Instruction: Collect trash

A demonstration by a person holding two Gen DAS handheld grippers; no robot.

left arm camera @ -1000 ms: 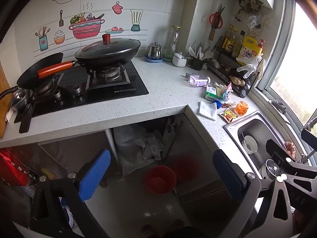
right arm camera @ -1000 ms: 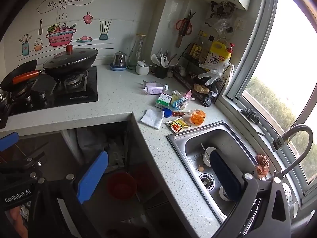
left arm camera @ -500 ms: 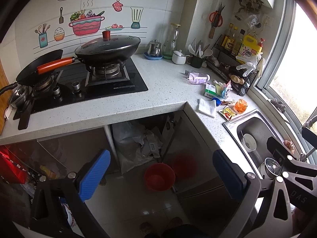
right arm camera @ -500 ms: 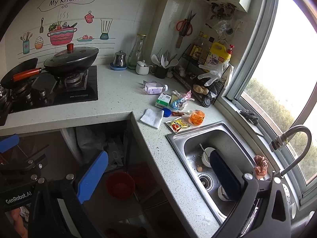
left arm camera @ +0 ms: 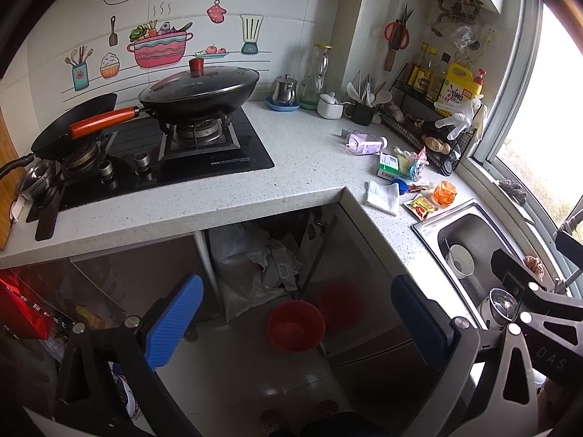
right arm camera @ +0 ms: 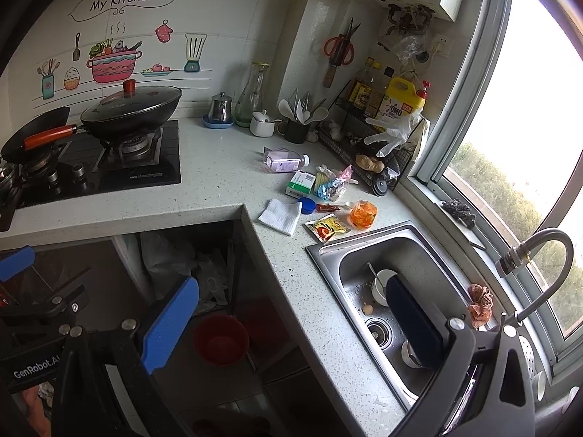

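You're at the approach: both the left gripper (left arm camera: pixel 295 320) and the right gripper (right arm camera: pixel 295 320) hang with fingers spread, empty. The trash, a yellow packet (right arm camera: pixel 325 228) among wrappers, lies mid-frame on the tabletop (right arm camera: pixel 226 167) beside the sink (right arm camera: pixel 411 251). Next, reach there.

Left gripper (left arm camera: pixel 297 322) was seen at the bottom of its own wrist view, jaws spread wide, nothing held between them. One blue pad sat at lower left (left arm camera: pixel 174 322), the other at lower right (left arm camera: pixel 419 322), both tilted inward at the tips. The black frame of the other tool was seen at the far right edge. Right gripper (right arm camera: pixel 293 322) was likewise held wide apart and empty, pads at lower left (right arm camera: pixel 170 324) and lower right (right arm camera: pixel 413 322). The left tool's frame and a blue tip were visible at the left edge.
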